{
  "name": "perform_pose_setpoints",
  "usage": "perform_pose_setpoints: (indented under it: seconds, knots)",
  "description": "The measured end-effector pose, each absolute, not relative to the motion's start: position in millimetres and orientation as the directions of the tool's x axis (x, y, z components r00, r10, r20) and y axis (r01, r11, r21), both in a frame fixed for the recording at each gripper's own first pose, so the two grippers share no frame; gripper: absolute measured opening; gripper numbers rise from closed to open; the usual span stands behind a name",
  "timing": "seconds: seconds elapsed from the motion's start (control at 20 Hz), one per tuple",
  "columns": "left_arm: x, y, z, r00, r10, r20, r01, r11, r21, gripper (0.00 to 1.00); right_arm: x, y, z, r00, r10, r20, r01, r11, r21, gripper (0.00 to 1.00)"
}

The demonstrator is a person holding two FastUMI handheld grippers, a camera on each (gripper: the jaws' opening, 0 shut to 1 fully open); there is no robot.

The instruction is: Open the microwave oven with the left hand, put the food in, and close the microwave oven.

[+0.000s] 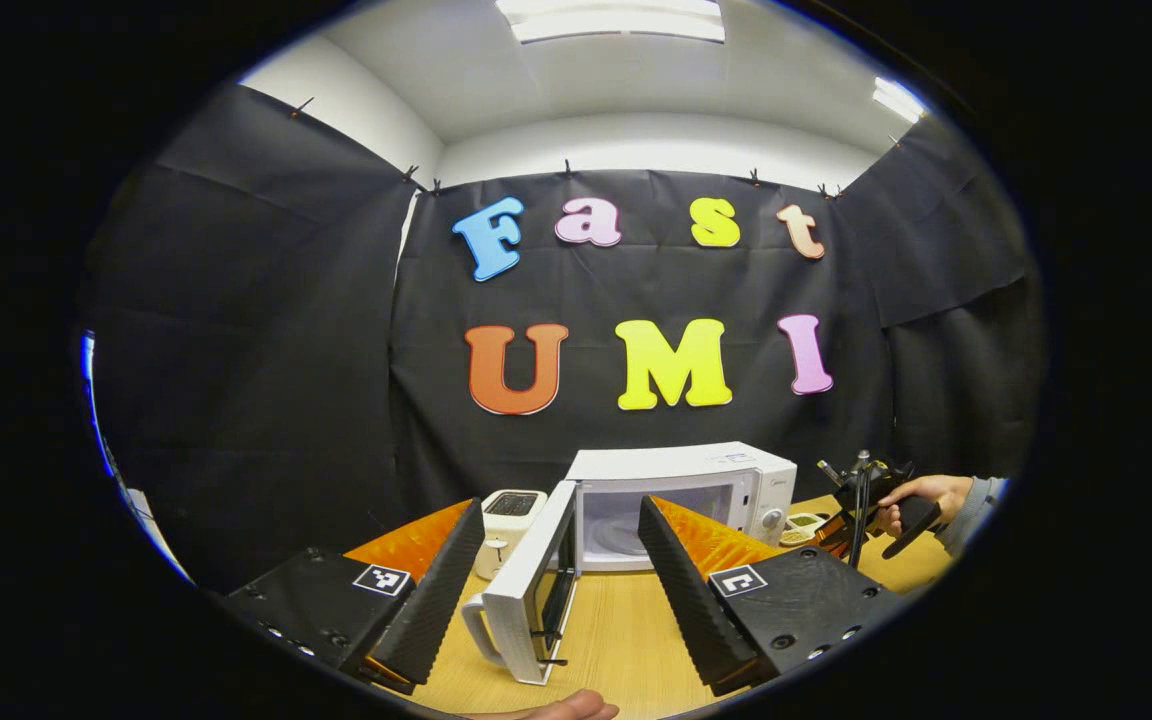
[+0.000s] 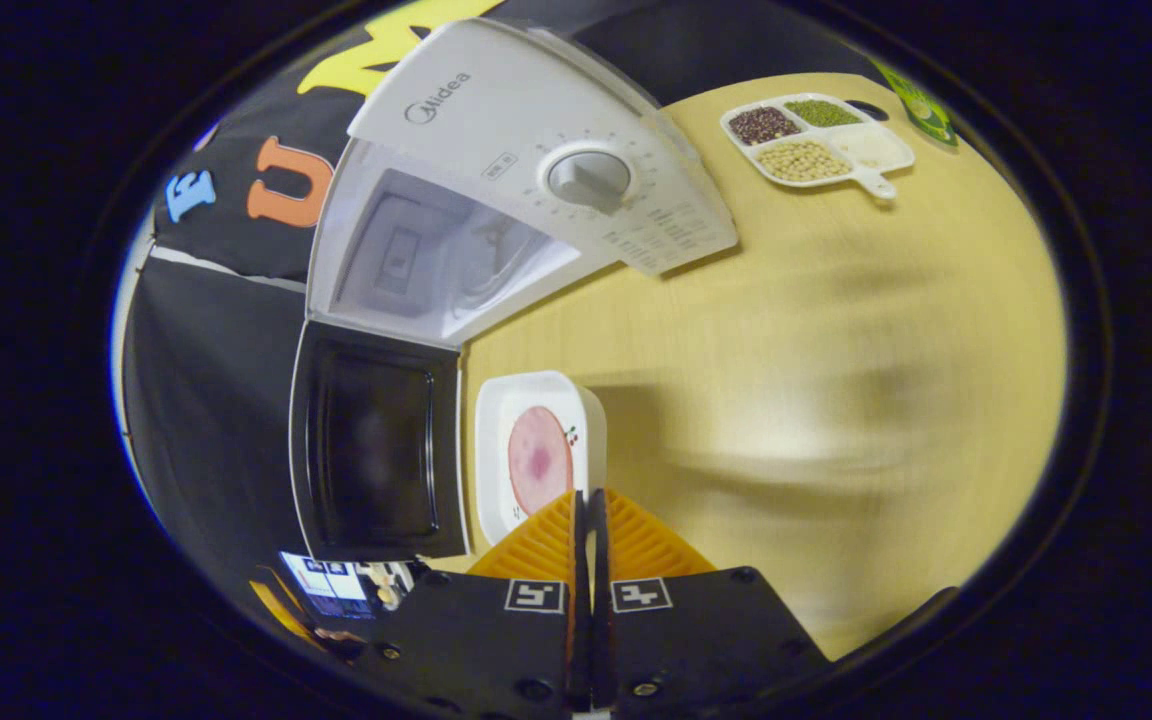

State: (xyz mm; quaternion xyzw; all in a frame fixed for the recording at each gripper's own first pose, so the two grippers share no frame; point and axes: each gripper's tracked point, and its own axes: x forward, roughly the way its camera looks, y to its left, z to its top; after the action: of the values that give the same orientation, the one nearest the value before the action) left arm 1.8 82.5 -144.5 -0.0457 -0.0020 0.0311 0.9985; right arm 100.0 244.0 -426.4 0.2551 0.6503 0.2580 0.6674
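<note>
Already the microwave (image 1: 681,500) stands open on the wooden table (image 2: 836,350), its door (image 1: 536,590) swung wide between the spread, empty fingers of the left gripper (image 1: 556,590). The right gripper (image 2: 588,520) has its fingers together, seemingly pinching the rim of the white food dish (image 2: 536,455) beside the door. Loading seems next: lifting the dish past the door's edge into the cavity (image 2: 436,250), with bare table to its right.

Swung-out white microwave door with dark window (image 1: 534,590) blocks the left side; white microwave's empty cavity (image 1: 636,525) straight ahead, wide open, bare wooden tabletop (image 1: 626,640) in front.
</note>
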Motion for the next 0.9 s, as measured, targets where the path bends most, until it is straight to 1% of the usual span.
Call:
perform_pose_setpoints:
  seconds: [0.05,0.1,0.3,0.4,0.45,0.5,0.6,0.7,0.8,0.9]
  knots:
    - [1,89,-145,0.997,0.071,0.001,-0.071,0.993,-0.099,0.92,102,257,-427,0.043,0.687,-0.725,0.011,0.726,0.688,0.00]
    - [1,96,-146,0.997,0.081,-0.004,-0.081,0.990,-0.115,0.93,105,268,-428,0.069,0.695,-0.716,0.032,0.715,0.698,0.04]
    - [0,112,-153,0.995,0.103,-0.011,-0.103,0.981,-0.162,0.93,119,308,-435,0.181,0.697,-0.694,0.139,0.681,0.719,0.04]
    - [0,119,-161,0.995,0.098,-0.032,-0.102,0.984,-0.148,0.93,128,328,-437,0.249,0.690,-0.679,0.196,0.651,0.734,0.04]
    - [0,123,-167,0.994,0.096,-0.044,-0.101,0.987,-0.128,0.93,131,337,-438,0.274,0.684,-0.676,0.232,0.635,0.737,0.00]
    - [-1,130,-170,0.993,0.106,-0.051,-0.111,0.988,-0.110,0.93,133,347,-438,0.299,0.682,-0.668,0.274,0.609,0.744,0.04]
    - [-2,140,-180,0.991,0.114,-0.073,-0.121,0.988,-0.099,0.93,144,367,-438,0.374,0.670,-0.642,0.338,0.546,0.767,0.04]
    - [-3,144,-184,0.990,0.115,-0.080,-0.123,0.987,-0.104,0.93,160,383,-439,0.461,0.630,-0.625,0.358,0.513,0.781,0.04]
    - [-3,152,-184,0.990,0.126,-0.070,-0.133,0.986,-0.104,0.93,176,400,-436,0.525,0.602,-0.602,0.350,0.492,0.797,0.04]
    - [-1,155,-188,0.989,0.130,-0.074,-0.137,0.986,-0.099,0.93,193,417,-434,0.579,0.582,-0.571,0.358,0.448,0.819,0.04]
